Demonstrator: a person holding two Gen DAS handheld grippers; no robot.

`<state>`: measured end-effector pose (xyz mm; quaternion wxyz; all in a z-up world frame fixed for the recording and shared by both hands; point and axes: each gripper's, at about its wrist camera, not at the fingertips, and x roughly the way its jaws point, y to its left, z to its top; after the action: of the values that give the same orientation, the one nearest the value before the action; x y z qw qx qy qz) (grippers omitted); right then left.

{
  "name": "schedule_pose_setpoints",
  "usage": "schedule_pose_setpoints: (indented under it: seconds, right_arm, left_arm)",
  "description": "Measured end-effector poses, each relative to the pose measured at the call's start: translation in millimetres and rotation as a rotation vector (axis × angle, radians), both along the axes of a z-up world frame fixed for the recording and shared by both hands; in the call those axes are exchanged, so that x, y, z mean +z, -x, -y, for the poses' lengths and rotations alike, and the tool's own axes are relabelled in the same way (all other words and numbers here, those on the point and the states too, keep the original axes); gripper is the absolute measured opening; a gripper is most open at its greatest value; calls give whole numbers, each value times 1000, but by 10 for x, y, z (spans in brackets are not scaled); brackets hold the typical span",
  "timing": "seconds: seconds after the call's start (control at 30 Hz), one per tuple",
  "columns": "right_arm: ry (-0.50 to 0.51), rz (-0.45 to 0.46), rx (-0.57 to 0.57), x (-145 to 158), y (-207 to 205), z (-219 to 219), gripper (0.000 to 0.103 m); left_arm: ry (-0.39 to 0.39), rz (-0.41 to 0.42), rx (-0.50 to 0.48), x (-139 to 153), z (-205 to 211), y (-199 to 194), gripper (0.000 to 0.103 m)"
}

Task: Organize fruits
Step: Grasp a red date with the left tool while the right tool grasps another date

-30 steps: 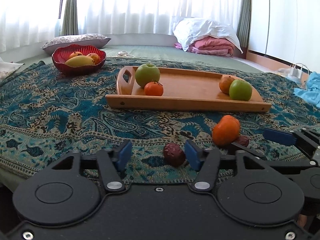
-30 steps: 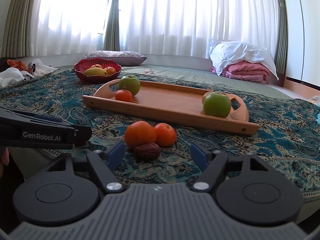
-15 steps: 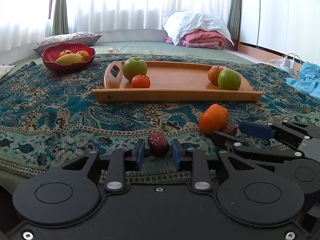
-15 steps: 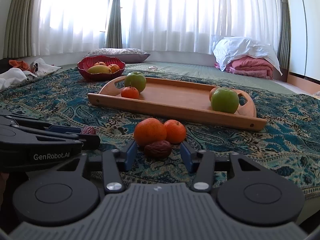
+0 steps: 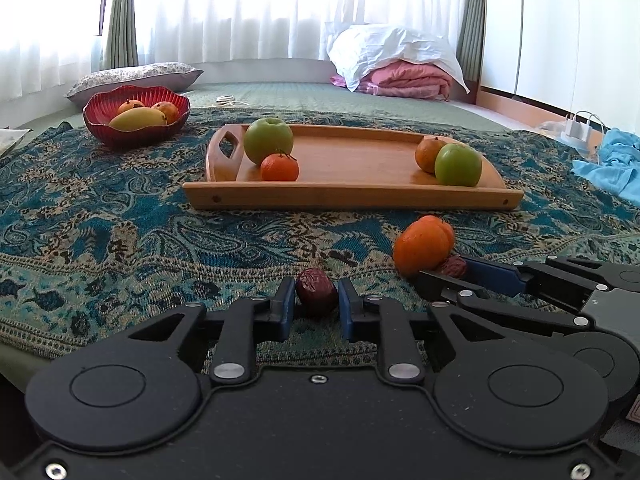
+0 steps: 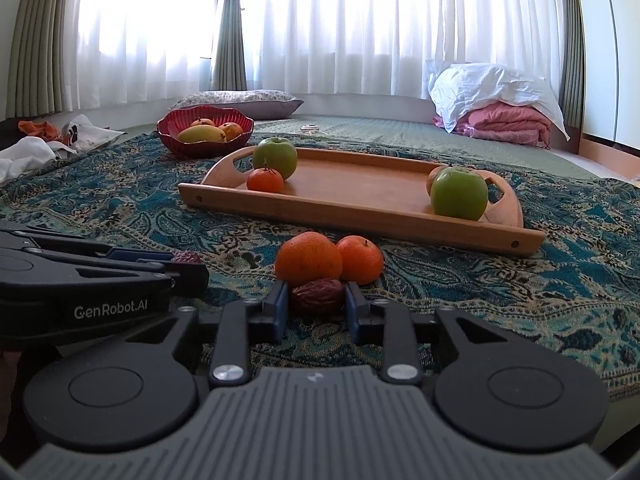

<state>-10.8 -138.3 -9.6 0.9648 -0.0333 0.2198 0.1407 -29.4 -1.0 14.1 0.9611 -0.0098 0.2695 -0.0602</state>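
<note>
I have each gripper pinching a dried date on the patterned cloth [image 5: 120, 240], both on the near side of the wooden tray [image 5: 344, 196]. My left gripper [image 5: 316, 308] clamps one date [image 5: 316, 290]; my right gripper [image 6: 314, 306] clamps the other date [image 6: 317, 295], which touches the large orange [image 6: 308, 258] in front of the tray. I should lift that one straight up so the orange doesn't roll, squeezing gently since dates are soft.
</note>
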Motion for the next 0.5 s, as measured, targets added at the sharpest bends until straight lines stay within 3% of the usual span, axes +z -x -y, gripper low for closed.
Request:
schedule_pose_setpoints:
  seconds: [0.27,0.5]
  right_arm:
    - [-16,32,-18,130,-6,56,34]
    - [-41,60,-79,305,-279,202,34]
  left_arm:
    - [-24,28,10,167,33,-60,22]
    - [-35,46,17,395,41,-348,21]
